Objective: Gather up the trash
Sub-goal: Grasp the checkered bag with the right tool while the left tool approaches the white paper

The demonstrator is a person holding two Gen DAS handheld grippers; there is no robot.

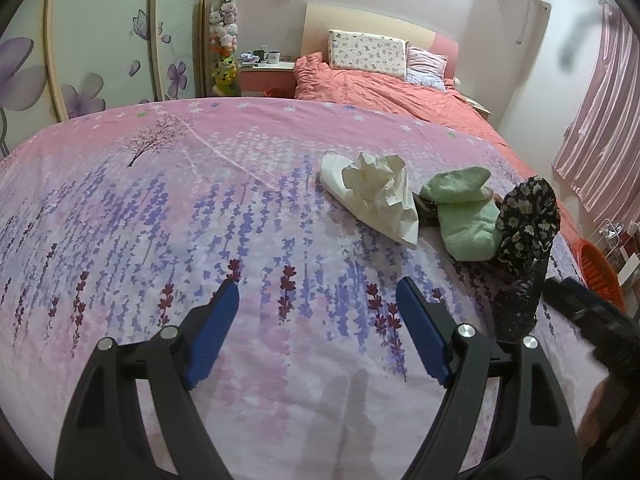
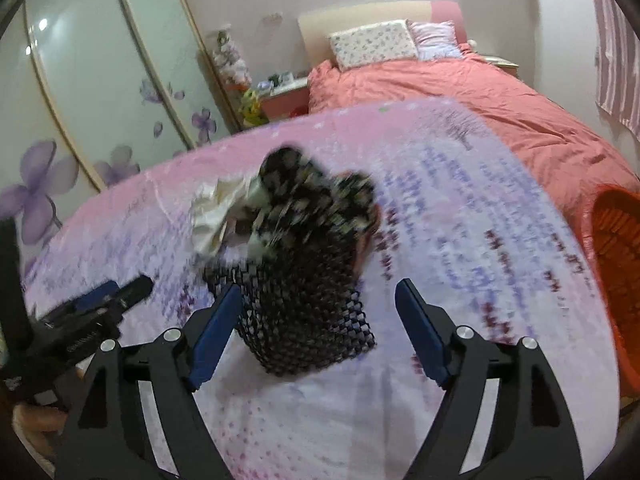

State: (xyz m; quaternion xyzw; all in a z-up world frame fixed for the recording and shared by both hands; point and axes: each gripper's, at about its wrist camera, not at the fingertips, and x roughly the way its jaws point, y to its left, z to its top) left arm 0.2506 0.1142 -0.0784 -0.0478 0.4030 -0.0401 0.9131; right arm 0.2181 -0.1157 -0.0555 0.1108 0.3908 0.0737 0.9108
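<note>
A crumpled white tissue (image 1: 374, 190) lies on the bed, papery and creased, peaked at the top and spread flat into a point below; just right of it sit folded pale-green cloths (image 1: 466, 216), soft and thick, stacked one on the other; touching their right side stands a black floral-print fabric piece (image 1: 526, 220), bunched at the top and running down into open black mesh (image 2: 304, 320). The bedspread (image 1: 200, 220) is smooth cotton, pink fading to lilac, printed with lavender stalks and a small tree; beyond it a coral quilt (image 1: 380, 88) and two patterned pillows (image 1: 366, 54) lean on the headboard; wardrobe doors (image 1: 100, 40) with painted purple flowers line the left wall, pink curtains (image 1: 596, 120) hang at the right, and an orange slotted basket (image 2: 616, 260) stands past the bed's right edge. The left gripper (image 1: 316, 292) hovers over bare bedspread, blue ribbed pads wide apart, touching nothing. The right gripper (image 2: 318, 294) also stands wide apart; the mesh lies between its fingers, brushing the left pad (image 2: 218, 328) and clear of the right one, unclamped.
</note>
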